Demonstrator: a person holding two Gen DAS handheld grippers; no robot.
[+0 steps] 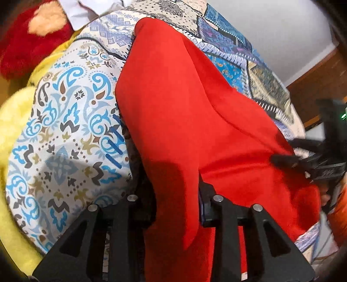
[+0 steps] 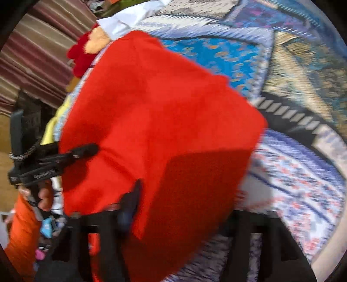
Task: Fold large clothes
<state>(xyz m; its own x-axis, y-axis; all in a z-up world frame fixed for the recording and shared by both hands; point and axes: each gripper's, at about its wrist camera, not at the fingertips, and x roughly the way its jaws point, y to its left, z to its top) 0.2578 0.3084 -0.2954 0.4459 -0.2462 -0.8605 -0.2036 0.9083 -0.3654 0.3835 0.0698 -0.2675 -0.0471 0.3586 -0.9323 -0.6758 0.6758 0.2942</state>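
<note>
Red garment [image 1: 184, 112], a large piece of plain, soft, matte cloth, lies draped over a bed whose patterned bedspread [image 1: 65, 121] carries blue, brown and grey scrollwork on cream, with patchwork panels of blue and purple beyond the garment. The cloth forms a long, tapering shape with a raised fold running down its middle, and its near edge hangs over the bed's edge between the fingers of the left tool [image 1: 177, 195]. That tool's black fingers stand on either side of the hanging flap; whether the pads press on the cloth cannot be told. Seen from the right wrist, the garment looks like a broad, rough diamond, and the picture is blurred. The right tool [image 2: 184, 208] stands spread wide, one dark finger [image 2: 130, 204] showing against the cloth and the other hidden; the cloth lies between them, apparently not pinched. Both tools sit at the garment's near edge, probably because a fold has been carried across and is being laid down. Beyond the garment's far tip lie a fuzzy red plush toy [image 1: 28, 39] and a white cloth [image 1: 86, 10]; a fluffy yellow blanket [image 1: 13, 121] borders the bedspread on the side away from the garment.
</note>
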